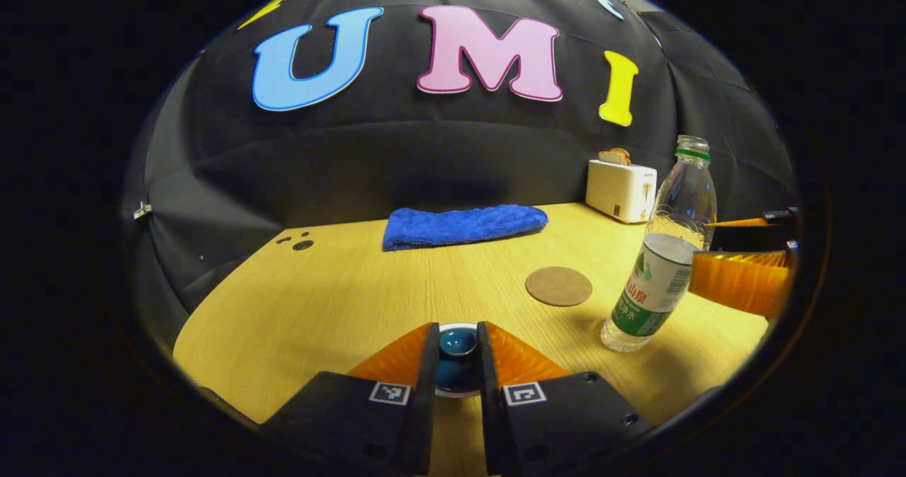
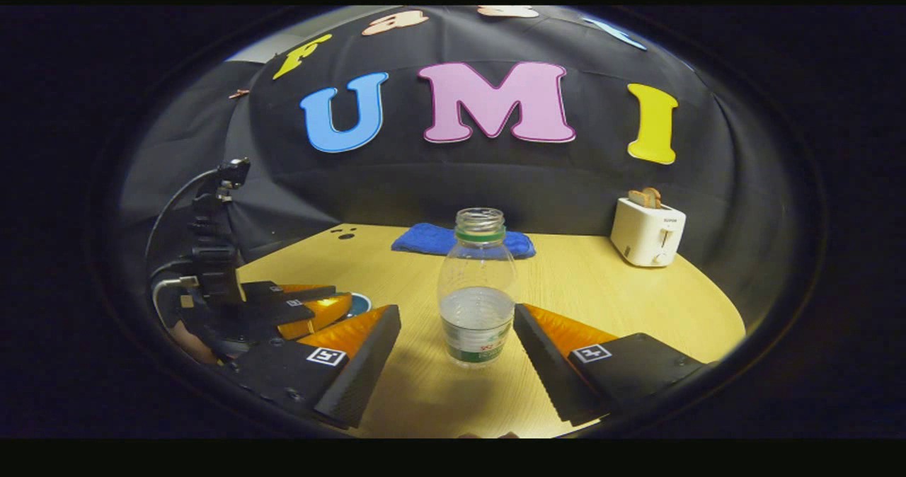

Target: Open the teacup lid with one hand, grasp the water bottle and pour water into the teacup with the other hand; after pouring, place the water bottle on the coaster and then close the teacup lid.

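Observation:
The teacup point(image 1: 459, 389) stands at the near edge of the table, its dark blue lid point(image 1: 458, 342) on it. My left gripper point(image 1: 457, 330) is shut on the lid's knob, one finger on each side. A clear uncapped water bottle point(image 1: 662, 279), about half full, stands to the right. In the right gripper view the bottle point(image 2: 476, 300) stands upright between the wide-apart fingers of my open right gripper point(image 2: 455, 314), which do not touch it. A round brown coaster point(image 1: 558, 286) lies bare on the table, left of the bottle and beyond the cup.
A folded blue towel point(image 1: 463, 226) lies at the back of the wooden table point(image 1: 340, 300). A white toaster point(image 1: 621, 190) with bread in it stands at the back right. The left gripper's body and cable point(image 2: 212, 250) rise at the left of the right gripper view.

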Demonstrator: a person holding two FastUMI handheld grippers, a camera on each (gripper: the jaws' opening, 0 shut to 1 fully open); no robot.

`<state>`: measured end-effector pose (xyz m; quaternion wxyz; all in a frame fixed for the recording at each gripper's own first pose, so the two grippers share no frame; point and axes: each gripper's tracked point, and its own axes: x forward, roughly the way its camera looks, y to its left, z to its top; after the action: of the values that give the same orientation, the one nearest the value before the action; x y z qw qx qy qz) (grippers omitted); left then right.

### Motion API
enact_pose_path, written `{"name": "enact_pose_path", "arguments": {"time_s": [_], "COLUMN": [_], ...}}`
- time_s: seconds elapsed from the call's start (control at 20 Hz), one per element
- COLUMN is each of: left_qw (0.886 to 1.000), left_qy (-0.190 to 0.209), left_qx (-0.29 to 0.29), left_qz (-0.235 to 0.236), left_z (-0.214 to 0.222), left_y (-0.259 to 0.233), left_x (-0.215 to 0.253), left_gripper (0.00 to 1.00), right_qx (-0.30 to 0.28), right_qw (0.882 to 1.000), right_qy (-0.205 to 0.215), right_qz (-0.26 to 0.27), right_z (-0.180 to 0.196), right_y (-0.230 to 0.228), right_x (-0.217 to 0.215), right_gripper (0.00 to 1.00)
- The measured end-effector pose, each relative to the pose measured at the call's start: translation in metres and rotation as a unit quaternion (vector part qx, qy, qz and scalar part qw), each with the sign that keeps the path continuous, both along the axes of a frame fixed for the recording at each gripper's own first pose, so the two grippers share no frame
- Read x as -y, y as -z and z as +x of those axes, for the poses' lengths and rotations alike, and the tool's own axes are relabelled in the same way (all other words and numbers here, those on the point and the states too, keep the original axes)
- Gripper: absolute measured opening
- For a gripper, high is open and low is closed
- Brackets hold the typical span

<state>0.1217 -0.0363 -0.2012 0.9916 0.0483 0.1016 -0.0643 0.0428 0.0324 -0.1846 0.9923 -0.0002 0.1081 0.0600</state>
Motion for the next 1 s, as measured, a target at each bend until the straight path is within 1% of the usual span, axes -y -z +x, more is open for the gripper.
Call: {"name": "enact_pose_path", "arguments": {"time_s": [0.2,0.25,0.35,0.4,0.45,0.5,0.65,0.85,0.9,0.95,1.0], "left_qw": [1.000,1.000,1.000,1.000,1.000,1.000,0.999,0.999,0.999,0.999,0.999], "left_qy": [0.004,0.004,0.000,-0.003,-0.006,-0.010,-0.016,-0.022,-0.025,-0.027,-0.029], "left_qx": [0.004,0.005,0.010,0.012,0.013,0.017,0.022,0.023,0.022,0.021,0.020], "left_qz": [-0.005,-0.006,-0.013,-0.016,-0.018,-0.018,-0.017,-0.028,-0.030,-0.033,-0.035], "left_z": [0.000,-0.001,-0.002,-0.003,-0.004,-0.004,-0.006,-0.011,-0.013,-0.014,-0.015], "left_y": [-0.002,-0.003,-0.007,-0.009,-0.012,-0.015,-0.022,-0.024,-0.024,-0.023,-0.021], "left_x": [0.000,0.000,-0.001,-0.003,-0.005,-0.008,-0.015,-0.022,-0.024,-0.026,-0.027], "left_gripper": [0.27,0.23,0.30,0.27,0.30,0.27,0.27,0.27,0.23,0.27,0.27], "right_qx": [0.003,0.006,0.007,0.007,0.009,0.009,0.012,0.007,0.008,0.011,0.014], "right_qw": [1.000,1.000,1.000,1.000,1.000,0.999,0.999,0.999,0.999,0.999,0.998], "right_qy": [0.011,0.015,0.021,0.024,0.027,0.031,0.041,0.045,0.047,0.048,0.052], "right_qz": [0.001,-0.002,0.002,0.005,0.008,0.011,0.021,0.016,0.016,0.015,0.012], "right_z": [0.006,0.008,0.014,0.018,0.023,0.028,0.040,0.045,0.045,0.045,0.046], "right_y": [0.007,0.007,0.010,0.011,0.011,0.013,0.014,0.022,0.022,0.021,0.019], "right_x": [0.004,0.006,0.005,0.004,0.003,0.003,0.003,0.005,0.005,0.006,0.009], "right_gripper": [0.99,0.99,0.99,0.99,0.99,0.99,1.00,1.00,0.99,0.99,0.98]}}
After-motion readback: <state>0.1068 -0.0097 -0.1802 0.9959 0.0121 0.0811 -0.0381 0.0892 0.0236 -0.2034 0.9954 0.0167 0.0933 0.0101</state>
